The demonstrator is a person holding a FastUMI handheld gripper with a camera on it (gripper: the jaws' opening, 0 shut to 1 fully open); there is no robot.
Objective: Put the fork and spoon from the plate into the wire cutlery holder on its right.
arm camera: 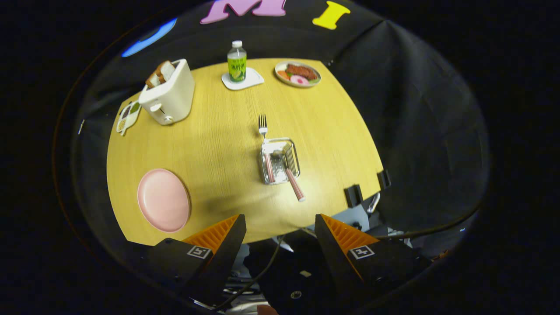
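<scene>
Two utensils, fork (263, 127) and spoon (294, 183), lie lengthwise in the wire holder (280, 161), beyond the wide-open, empty tongs (280, 234), toward the desk's (210, 144) right edge.

Fork (263, 127) in holder (280, 161), tool (280, 225) agape

On the counter (218, 144), the wire cutlery holder (280, 161) sits toward the right edge with the fork (263, 127) and spoon (294, 181) in it. The plate (163, 200) lies near the front left corner. The toaster (168, 92), bottle (236, 61) and food dish (298, 74) line the far edge.
</scene>
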